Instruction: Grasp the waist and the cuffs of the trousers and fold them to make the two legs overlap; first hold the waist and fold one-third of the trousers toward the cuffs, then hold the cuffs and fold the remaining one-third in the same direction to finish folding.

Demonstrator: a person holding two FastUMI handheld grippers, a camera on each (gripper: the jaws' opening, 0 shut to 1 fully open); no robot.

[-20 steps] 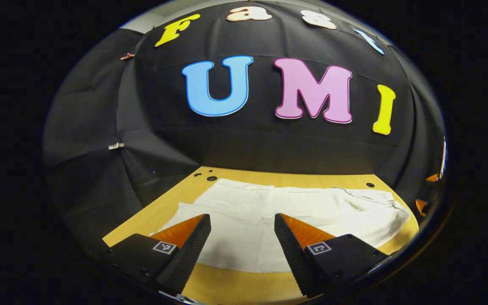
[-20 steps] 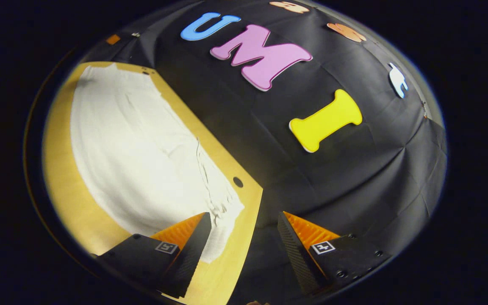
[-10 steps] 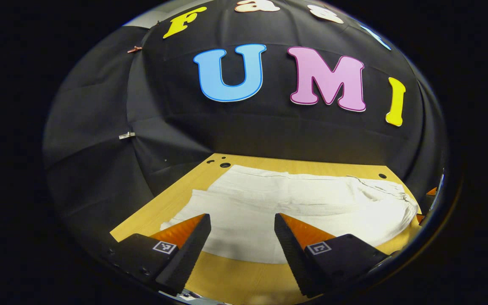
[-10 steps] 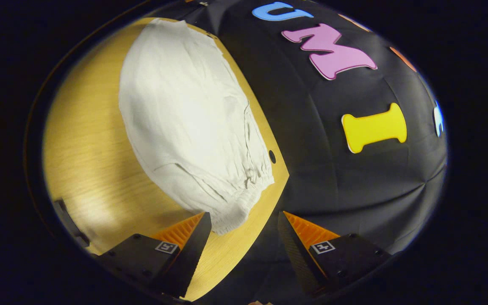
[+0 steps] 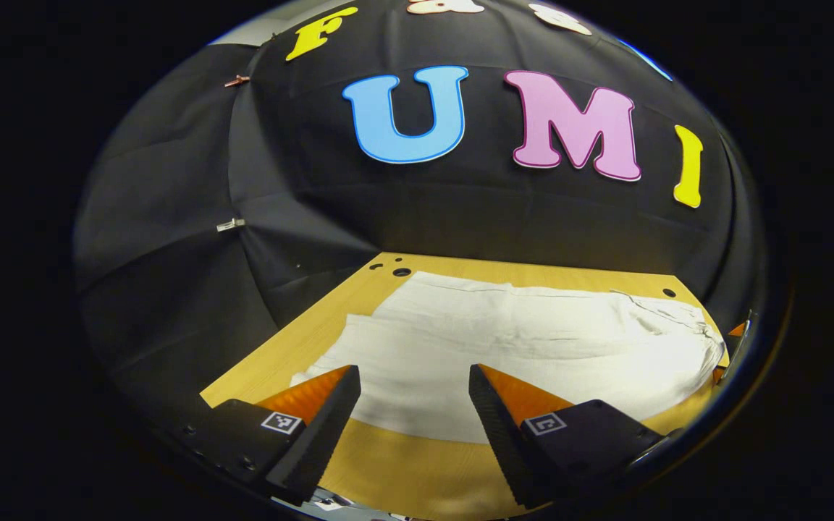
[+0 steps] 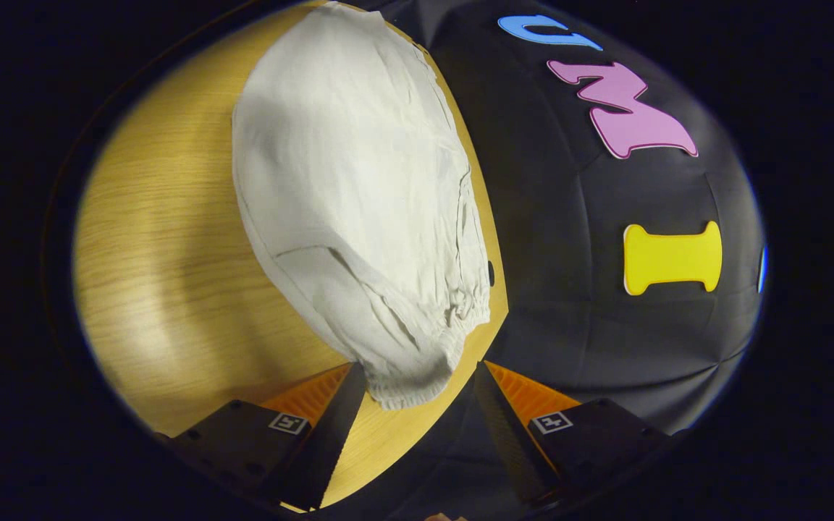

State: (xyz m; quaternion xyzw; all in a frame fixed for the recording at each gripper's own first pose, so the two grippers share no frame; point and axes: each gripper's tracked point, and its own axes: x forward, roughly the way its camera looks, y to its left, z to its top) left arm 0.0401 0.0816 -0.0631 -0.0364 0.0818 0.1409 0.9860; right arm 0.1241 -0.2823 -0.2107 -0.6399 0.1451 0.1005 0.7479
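My left tongs point(image 5: 415, 383) gape wide over the white trousers point(image 5: 525, 354) lying flat on the wooden table point(image 5: 417, 470). My right tongs point(image 6: 415, 380) gape wide near the waist point(image 6: 417, 376), holding nothing.

White trousers point(image 6: 348, 195) lie flat on the wooden table point(image 6: 156, 268), their gathered elastic waist point(image 6: 424, 354) at the table's near corner. The right gripper point(image 6: 413, 420) hangs just beside that waist, its 2 fingers point(image 6: 330, 427) spread apart with nothing between them.
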